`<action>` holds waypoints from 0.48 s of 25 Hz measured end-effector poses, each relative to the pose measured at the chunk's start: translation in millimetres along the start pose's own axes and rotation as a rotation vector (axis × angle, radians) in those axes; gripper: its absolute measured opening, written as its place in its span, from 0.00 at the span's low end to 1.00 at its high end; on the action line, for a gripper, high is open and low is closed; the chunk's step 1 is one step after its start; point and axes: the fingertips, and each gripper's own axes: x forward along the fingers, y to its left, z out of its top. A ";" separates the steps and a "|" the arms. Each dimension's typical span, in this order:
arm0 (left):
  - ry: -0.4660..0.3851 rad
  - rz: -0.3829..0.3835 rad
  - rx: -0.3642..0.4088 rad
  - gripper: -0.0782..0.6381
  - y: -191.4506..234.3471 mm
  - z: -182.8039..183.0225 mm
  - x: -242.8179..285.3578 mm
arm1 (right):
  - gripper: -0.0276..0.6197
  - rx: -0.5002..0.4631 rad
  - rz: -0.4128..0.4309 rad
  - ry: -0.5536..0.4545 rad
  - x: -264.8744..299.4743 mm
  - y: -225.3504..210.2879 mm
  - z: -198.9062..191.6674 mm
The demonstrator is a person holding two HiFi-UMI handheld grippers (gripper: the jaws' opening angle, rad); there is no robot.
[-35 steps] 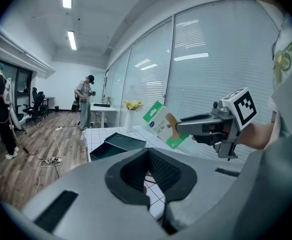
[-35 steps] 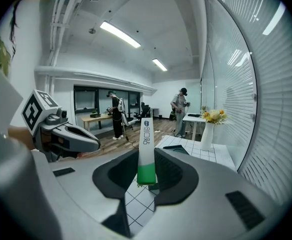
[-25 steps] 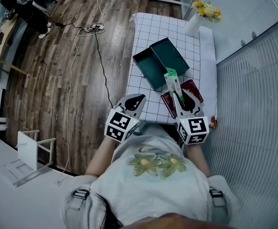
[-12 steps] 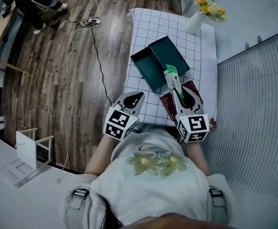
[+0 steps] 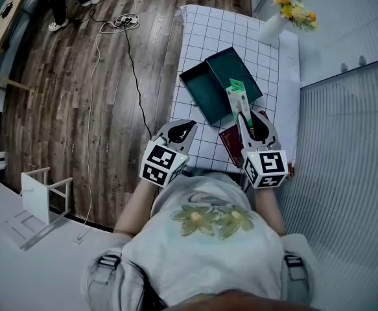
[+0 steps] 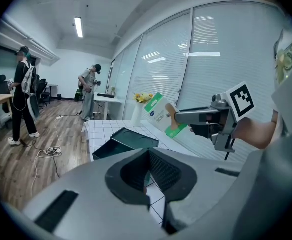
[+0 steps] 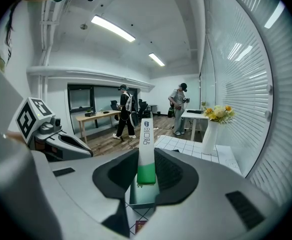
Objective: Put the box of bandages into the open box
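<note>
The open dark green box lies on the grid-patterned table, its lid flipped back beside it. My right gripper is shut on the white-and-green box of bandages, which sticks out past the tips over the open box's near right part. In the right gripper view the bandage box stands upright between the pads, with the open box right below it. My left gripper hovers at the table's near edge, shut and empty. The left gripper view shows the bandage box held above the open box.
A dark red booklet lies on the table under my right gripper. A white vase of yellow flowers stands at the far right corner. Slatted glass wall runs along the right. Cables lie on the wooden floor; people stand far off.
My right gripper has carried the bandage box forward, from over the red booklet to above the open box. The left gripper has hardly moved.
</note>
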 end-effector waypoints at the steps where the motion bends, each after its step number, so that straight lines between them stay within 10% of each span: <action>1: -0.001 -0.002 -0.004 0.12 1.6 1.4 2.2 | 0.18 -0.001 0.000 0.001 3.2 -1.8 0.5; 12: 0.002 -0.015 -0.021 0.12 15.9 13.8 25.9 | 0.18 0.005 0.012 0.029 33.4 -14.6 -2.3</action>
